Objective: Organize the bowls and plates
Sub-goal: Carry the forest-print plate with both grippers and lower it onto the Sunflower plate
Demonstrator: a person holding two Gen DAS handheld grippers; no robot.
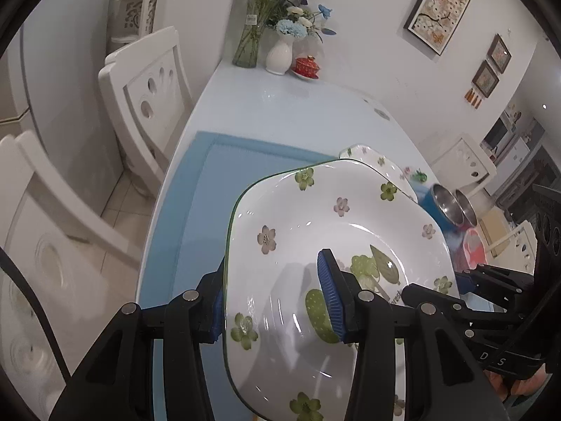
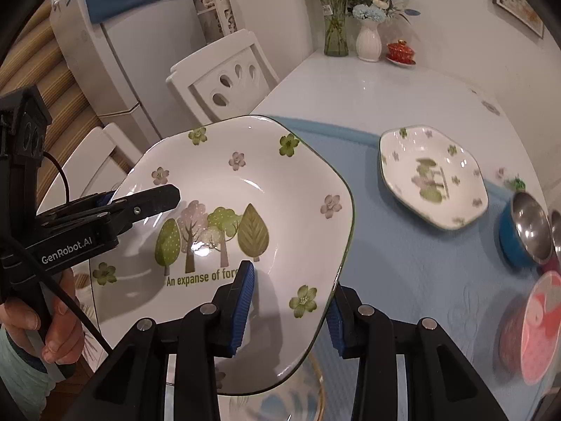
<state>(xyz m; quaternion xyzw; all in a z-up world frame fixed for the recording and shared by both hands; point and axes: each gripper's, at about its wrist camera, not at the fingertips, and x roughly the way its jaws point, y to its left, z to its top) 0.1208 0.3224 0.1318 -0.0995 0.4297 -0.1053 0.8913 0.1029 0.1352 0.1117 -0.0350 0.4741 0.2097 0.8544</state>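
A large white plate with green flowers and printed trees (image 2: pixel 245 189) is held in the air above the table. My left gripper (image 1: pixel 273 298) is shut on its left rim, also in the right wrist view (image 2: pixel 140 203). My right gripper (image 2: pixel 291 308) is shut on its near right rim, also in the left wrist view (image 1: pixel 455 287). The same plate fills the left wrist view (image 1: pixel 315 217). A smaller plate of the same pattern (image 2: pixel 433 175) lies on the blue mat (image 2: pixel 403 263) further right, partly hidden behind the big plate in the left wrist view (image 1: pixel 371 158).
A blue steel-lined bowl (image 2: pixel 526 235) and a pink bowl (image 2: pixel 536 326) stand at the mat's right edge. Two vases with flowers (image 2: pixel 368 42) and a red lidded cup (image 2: pixel 399 51) stand at the far table end. White chairs (image 2: pixel 224 77) line the left side.
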